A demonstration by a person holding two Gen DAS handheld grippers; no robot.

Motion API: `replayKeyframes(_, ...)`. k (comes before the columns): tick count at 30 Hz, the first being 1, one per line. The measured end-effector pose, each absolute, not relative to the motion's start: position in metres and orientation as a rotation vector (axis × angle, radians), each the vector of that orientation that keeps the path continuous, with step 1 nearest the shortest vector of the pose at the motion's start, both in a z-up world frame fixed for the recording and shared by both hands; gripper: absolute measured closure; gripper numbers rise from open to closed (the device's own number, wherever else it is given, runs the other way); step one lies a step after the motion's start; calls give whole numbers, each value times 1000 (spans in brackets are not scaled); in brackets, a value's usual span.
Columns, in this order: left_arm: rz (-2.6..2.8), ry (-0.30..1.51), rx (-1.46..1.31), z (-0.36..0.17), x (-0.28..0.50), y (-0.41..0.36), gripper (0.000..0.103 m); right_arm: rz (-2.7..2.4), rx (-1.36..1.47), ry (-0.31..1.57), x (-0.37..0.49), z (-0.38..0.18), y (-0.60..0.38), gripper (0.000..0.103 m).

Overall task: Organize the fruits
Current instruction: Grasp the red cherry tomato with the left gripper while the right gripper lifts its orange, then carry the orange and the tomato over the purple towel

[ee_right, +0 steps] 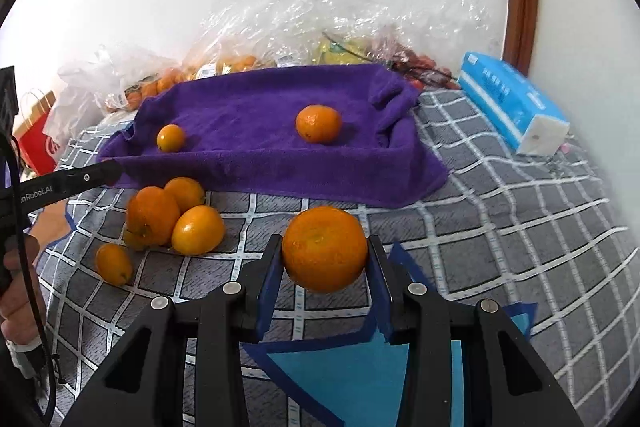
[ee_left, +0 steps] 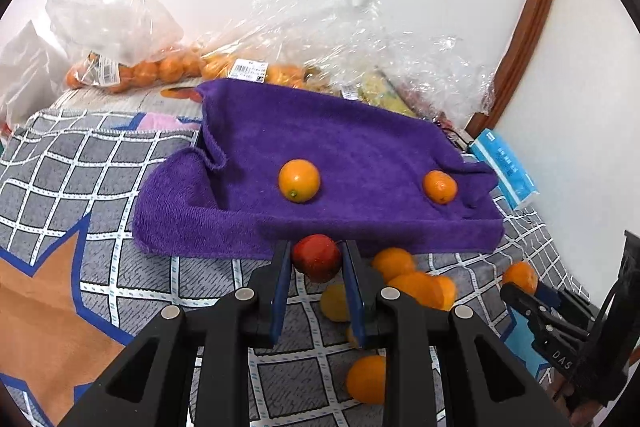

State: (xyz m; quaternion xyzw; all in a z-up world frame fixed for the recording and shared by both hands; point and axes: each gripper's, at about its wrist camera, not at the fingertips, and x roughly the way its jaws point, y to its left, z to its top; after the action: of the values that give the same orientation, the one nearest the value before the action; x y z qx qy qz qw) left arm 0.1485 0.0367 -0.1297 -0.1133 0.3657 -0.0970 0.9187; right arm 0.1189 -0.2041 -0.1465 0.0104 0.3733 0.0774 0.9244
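Note:
My left gripper (ee_left: 317, 251) is shut on a small red fruit (ee_left: 317, 257), held just above the checked cloth at the near edge of the purple towel-lined tray (ee_left: 360, 147). My right gripper (ee_right: 325, 247) is shut on a large orange mandarin (ee_right: 325, 249), lifted off the cloth in front of the same tray (ee_right: 248, 163). Two orange fruits lie in the tray: a round one (ee_left: 299, 180) (ee_right: 170, 137) and a mandarin (ee_left: 440, 187) (ee_right: 318, 123). A heap of loose orange fruits (ee_right: 172, 215) (ee_left: 416, 283) rests on the cloth before the tray. The right gripper's black body (ee_left: 560, 327) shows at the left wrist view's lower right.
Clear plastic bags of fruit (ee_left: 168, 67) (ee_right: 304, 27) are piled along the white wall behind the tray. A blue tissue pack (ee_right: 512, 103) (ee_left: 504, 167) lies right of the tray. A red paper bag (ee_right: 36, 143) stands at far left. A hand (ee_right: 16, 291) holds the left gripper's handle.

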Motion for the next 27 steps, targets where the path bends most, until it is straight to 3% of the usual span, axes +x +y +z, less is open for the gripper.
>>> replayKeyframes(17, -183, 673, -179, -73, 130, 38, 79, 214, 52, 648, 147, -74, -198, 63)
replayKeyframes(27, -117, 657, -142, -52, 167, 44, 79, 281, 49, 598, 182, -47, -180, 63)
